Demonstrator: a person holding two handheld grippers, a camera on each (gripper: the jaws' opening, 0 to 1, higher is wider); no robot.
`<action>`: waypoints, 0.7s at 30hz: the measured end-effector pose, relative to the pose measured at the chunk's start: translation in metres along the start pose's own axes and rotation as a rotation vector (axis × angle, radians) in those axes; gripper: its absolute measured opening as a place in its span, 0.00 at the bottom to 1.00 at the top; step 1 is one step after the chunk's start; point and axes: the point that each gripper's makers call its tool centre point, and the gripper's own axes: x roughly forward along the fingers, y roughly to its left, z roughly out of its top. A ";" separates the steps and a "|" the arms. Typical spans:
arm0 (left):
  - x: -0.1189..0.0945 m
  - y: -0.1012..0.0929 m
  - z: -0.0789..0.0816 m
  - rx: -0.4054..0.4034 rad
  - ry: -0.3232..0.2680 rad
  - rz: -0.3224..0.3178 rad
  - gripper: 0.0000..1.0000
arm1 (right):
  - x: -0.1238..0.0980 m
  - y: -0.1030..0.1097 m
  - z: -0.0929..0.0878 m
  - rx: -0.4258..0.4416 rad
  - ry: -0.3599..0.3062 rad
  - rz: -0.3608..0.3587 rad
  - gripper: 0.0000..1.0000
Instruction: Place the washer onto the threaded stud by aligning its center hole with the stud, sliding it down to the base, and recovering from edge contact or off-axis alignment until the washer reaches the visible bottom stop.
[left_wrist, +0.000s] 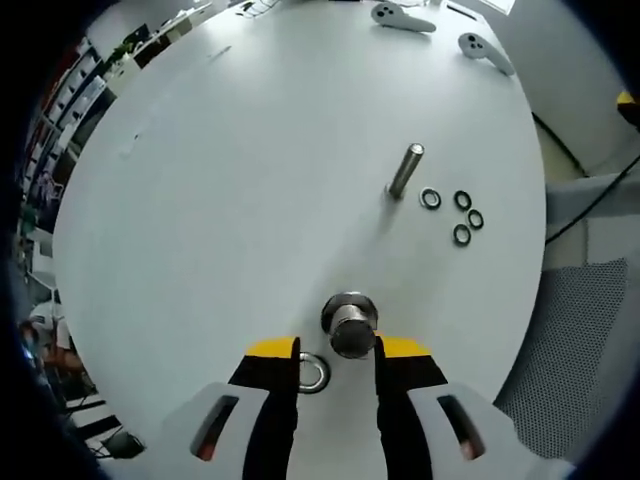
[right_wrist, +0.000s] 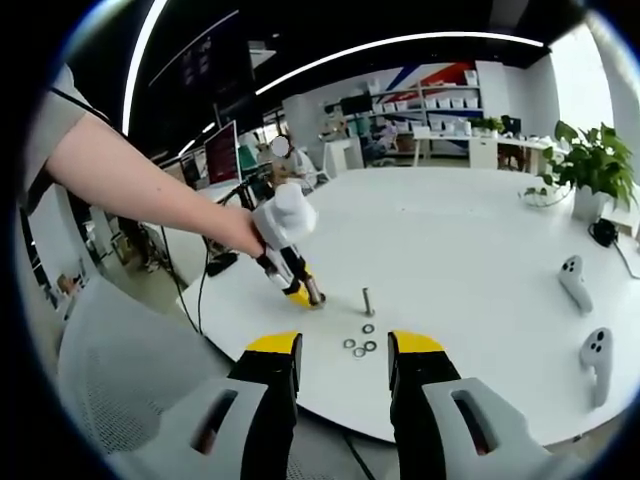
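Yellow-tipped jaws of your left gripper (left_wrist: 337, 355) are standing apart in the left gripper view, holding nothing. Between the tips a threaded stud (left_wrist: 350, 323) is standing up on the white table (left_wrist: 220, 200). One washer (left_wrist: 312, 372) is lying flat beside the stud's foot, touching the left jaw, so it is not on the stud yet. A second stud (left_wrist: 405, 170) is standing nearer the table's far edge, with four loose washers (left_wrist: 454, 214) beside it.

In the right gripper view your right gripper (right_wrist: 340, 360) is waiting open and empty, off the table's near edge. Your other hand (right_wrist: 248, 232) is reaching in there. You are just starting: picking up, lining up and sliding down are all left.
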 end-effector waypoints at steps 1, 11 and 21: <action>-0.002 0.003 -0.003 -0.005 -0.003 0.006 0.28 | 0.000 0.000 0.000 -0.001 0.001 0.000 0.36; 0.002 0.011 -0.028 -0.033 0.015 0.025 0.29 | 0.000 0.000 0.000 0.001 -0.001 0.000 0.36; 0.009 0.015 -0.032 -0.070 0.020 0.023 0.29 | 0.000 -0.001 -0.001 0.002 0.004 -0.005 0.36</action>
